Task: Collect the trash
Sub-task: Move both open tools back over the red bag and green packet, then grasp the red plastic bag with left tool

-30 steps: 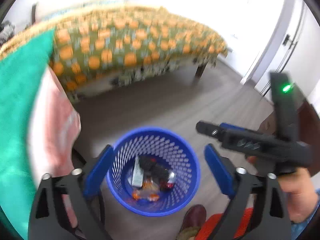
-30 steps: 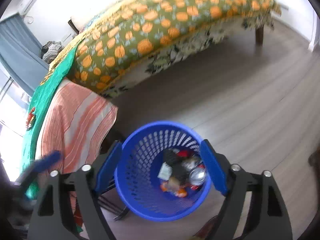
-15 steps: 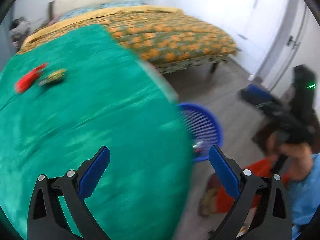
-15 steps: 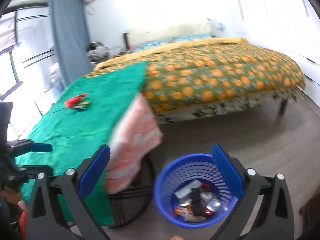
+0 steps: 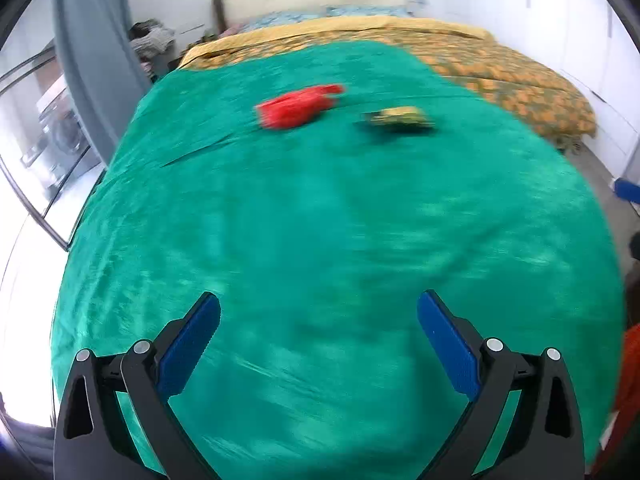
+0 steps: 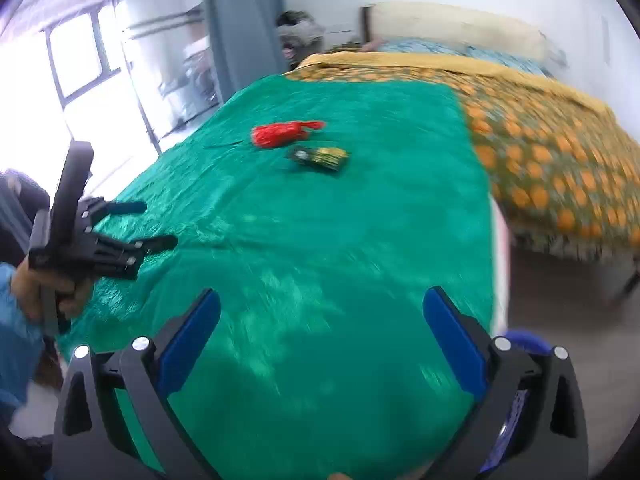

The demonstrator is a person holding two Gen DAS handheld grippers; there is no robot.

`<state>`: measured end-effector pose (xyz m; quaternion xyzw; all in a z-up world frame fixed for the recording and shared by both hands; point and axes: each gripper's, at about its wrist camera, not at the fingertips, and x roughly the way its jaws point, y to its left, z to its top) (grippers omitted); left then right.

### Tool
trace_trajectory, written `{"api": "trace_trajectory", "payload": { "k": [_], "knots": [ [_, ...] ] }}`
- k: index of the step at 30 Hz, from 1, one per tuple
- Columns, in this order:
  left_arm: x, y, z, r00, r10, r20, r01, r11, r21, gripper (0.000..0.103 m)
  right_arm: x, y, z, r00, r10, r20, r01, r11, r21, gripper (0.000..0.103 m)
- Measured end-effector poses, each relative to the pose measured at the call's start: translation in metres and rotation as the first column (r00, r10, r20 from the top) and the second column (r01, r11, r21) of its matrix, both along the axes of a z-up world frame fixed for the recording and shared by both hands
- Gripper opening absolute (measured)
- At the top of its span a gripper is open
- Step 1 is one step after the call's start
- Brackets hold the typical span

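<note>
Standing by the table, I see 2 bits of trash left on the green cloth, both well away from the grippers, toward the far end near the bed.

Furthest left is the left gripper, jaws spread wide and holding nothing, hovering above the near part of the cloth. In the right wrist view it shows as a black tool gripped in the person's hand at the table's left edge.

Next comes the red wrapper, crumpled and lying flat with a thin tail pointing right. My worry here is the soft crinkled plastic: a pinch on that tail alone could slip, and a low approach could catch a fold of cloth along with it, dragging everything sideways.

Just right of it, a small gap between them, lies the green and yellow packet, flat against the cloth. A flat thing like this gives the pads little to bite; I'd guess the fingers may skate over it or push it further off. With the 2 pieces so near each other, grabbing 1 could knock the other.

Then the right gripper, also spread wide and empty, above the cloth's near edge.

Far right, low behind that gripper, a sliver of the blue basket peeks out beside the table. It is mostly hidden, so a blind drop could miss the rim. Both views are blurred, which suggests fast motion, and haste would raise every one of these risks.
</note>
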<state>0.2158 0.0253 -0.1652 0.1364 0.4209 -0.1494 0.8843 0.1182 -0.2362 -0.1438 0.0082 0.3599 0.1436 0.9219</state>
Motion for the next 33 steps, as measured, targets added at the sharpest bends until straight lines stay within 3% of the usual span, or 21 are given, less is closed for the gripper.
{"api": "trace_trajectory", "payload": {
  "k": [3,5,9,13,18,21,23,25,29,33],
  "knots": [
    [0.027,0.027,-0.012,0.997,0.035,-0.066,-0.036,0.999,-0.02,0.098,0.035,0.018,-0.003,0.998,0.048,-0.038,-0.051,0.997,-0.062,0.098],
    [0.032,0.041,-0.016,0.994,0.027,-0.102,-0.035,0.996,-0.082,0.099,0.056,0.022,-0.007,0.996,0.065,-0.066,-0.071,0.993,-0.092,0.098],
    [0.029,0.041,-0.017,0.996,0.02,-0.087,-0.027,0.997,-0.07,0.099,0.109,0.026,-0.014,0.989,0.107,-0.106,-0.123,0.98,-0.16,0.096],
    [0.028,0.039,-0.018,0.996,0.022,-0.087,-0.028,0.997,-0.078,0.099,0.174,0.038,-0.018,0.972,0.184,-0.144,-0.212,0.953,-0.217,0.078],
    [0.026,0.04,-0.019,0.996,0.021,-0.089,-0.029,0.996,-0.083,0.099,0.229,0.051,-0.027,0.958,0.246,-0.151,-0.277,0.928,-0.25,0.079],
    [0.027,0.039,-0.019,0.996,0.021,-0.09,-0.029,0.996,-0.086,0.099,0.253,0.048,-0.036,0.944,0.259,-0.203,-0.3,0.931,-0.209,0.079],
    [0.027,0.039,-0.018,0.996,0.021,-0.09,-0.029,0.996,-0.086,0.099,0.257,0.048,-0.037,0.934,0.282,-0.22,-0.325,0.925,-0.195,0.079],
    [0.027,0.04,-0.018,0.996,0.021,-0.09,-0.029,0.996,-0.086,0.099,0.254,0.049,-0.038,0.921,0.308,-0.24,-0.353,0.919,-0.176,0.045],
    [0.027,0.04,-0.018,0.996,0.021,-0.09,-0.029,0.996,-0.086,0.099,0.23,0.049,-0.034,0.925,0.304,-0.23,-0.346,0.922,-0.171,0.044],
    [0.027,0.04,-0.018,0.996,0.021,-0.09,-0.029,0.996,-0.085,0.099,0.182,0.028,-0.026,0.968,0.141,-0.21,-0.173,0.974,-0.146,0.044]
  ]
}}
